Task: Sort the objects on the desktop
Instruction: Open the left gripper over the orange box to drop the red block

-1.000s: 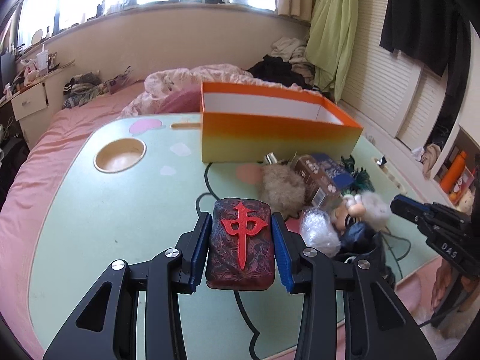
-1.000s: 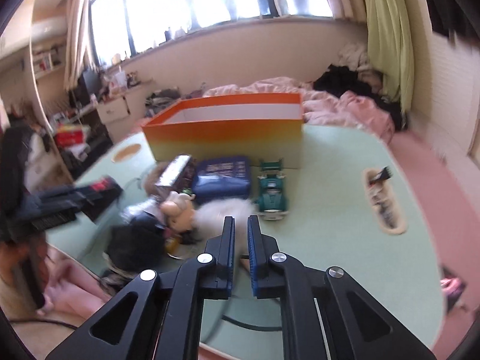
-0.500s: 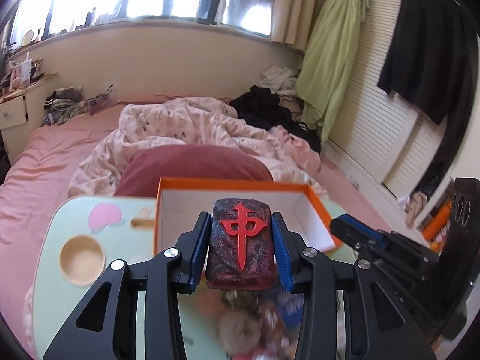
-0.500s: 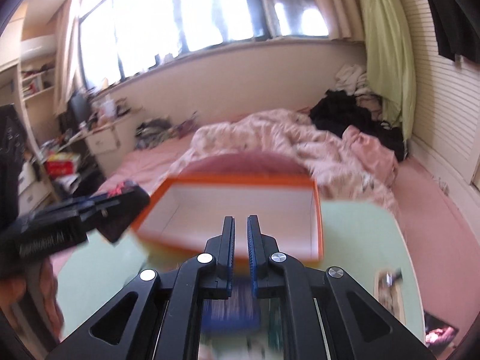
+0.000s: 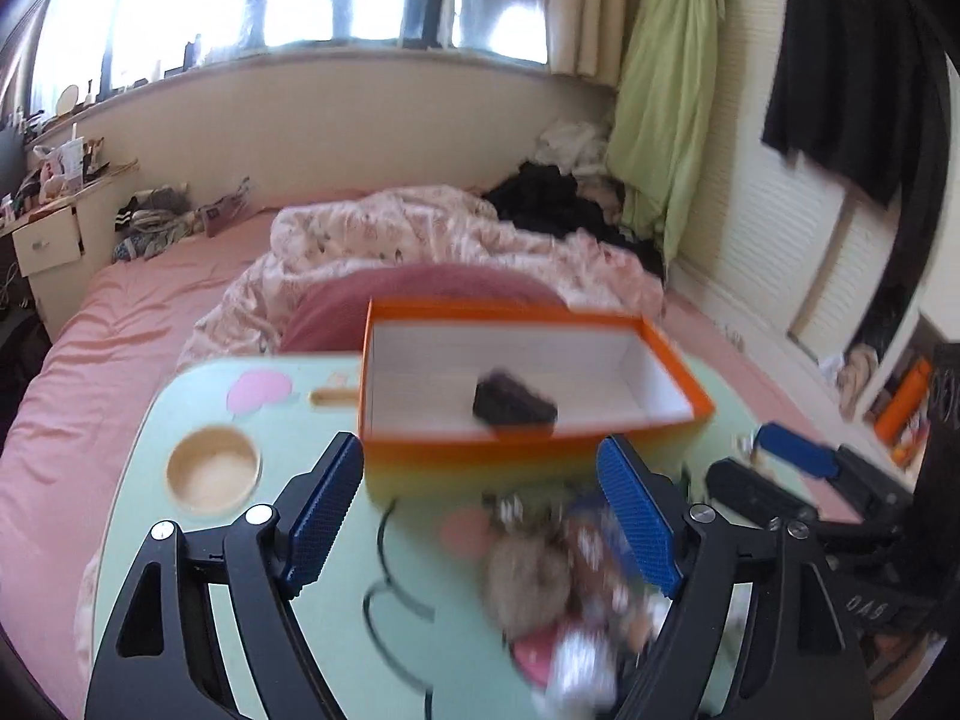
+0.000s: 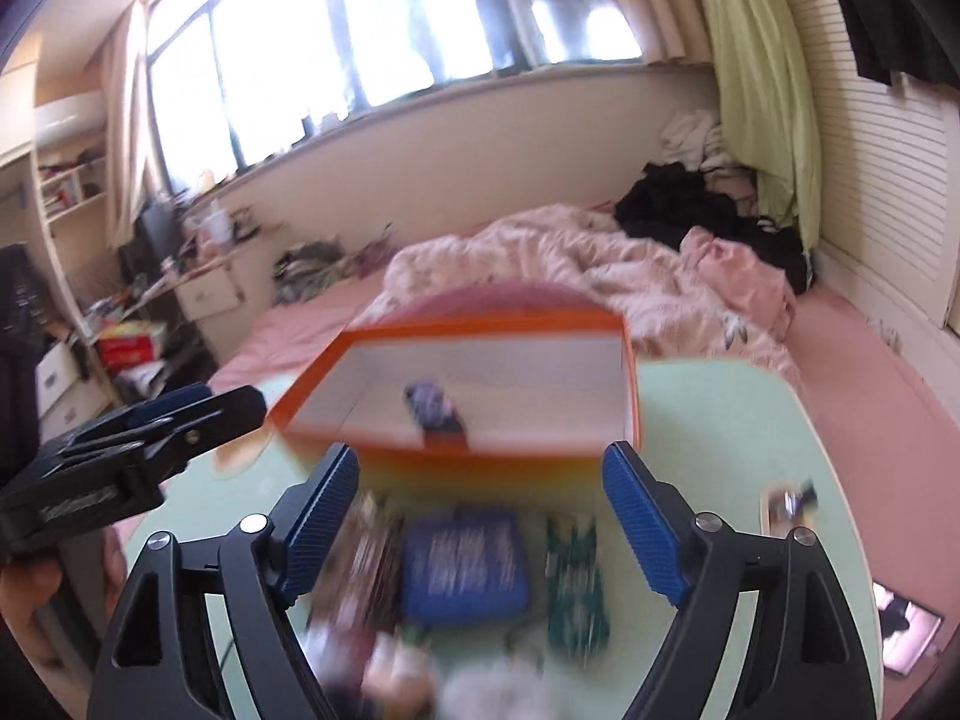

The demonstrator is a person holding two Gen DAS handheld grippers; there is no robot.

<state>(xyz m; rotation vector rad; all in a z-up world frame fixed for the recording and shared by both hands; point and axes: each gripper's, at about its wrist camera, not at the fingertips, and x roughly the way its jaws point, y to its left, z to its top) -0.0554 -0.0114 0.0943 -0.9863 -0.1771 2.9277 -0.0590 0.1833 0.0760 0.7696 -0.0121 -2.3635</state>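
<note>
Both hand-held grippers above a pale green surface (image 5: 150,552), with the orange box (image 5: 678,372) as landmark. The left hand-held gripper (image 5: 480,516) stands just in front of the box's near wall; its jaws have just been opening and now stand wide apart with nothing between the blue pads (image 5: 324,510). The dark mahjong-tile block (image 5: 510,405) lies inside the box on its white floor, close to the near wall and tilted; in the right wrist view the same block (image 6: 435,408) appears blurred at the near-left part of the box (image 6: 630,372). The right hand-held gripper (image 6: 480,516) also stands before the box's near wall, its jaws likewise just opened wide and holding nothing. In front of the box, on the surface (image 6: 720,420), lie a blue packet (image 6: 462,564), a green toy car (image 6: 573,576) just to its right, and a brown packet (image 6: 372,552) to its left, all blurred. A furry plush (image 5: 528,576) and a black cable (image 5: 384,600) lie in front of the box in the left wrist view. To the left of the box a round cup recess (image 5: 213,471) is sunk into the surface. Behind the box lies a bed with a pink quilt (image 5: 420,240).
</note>
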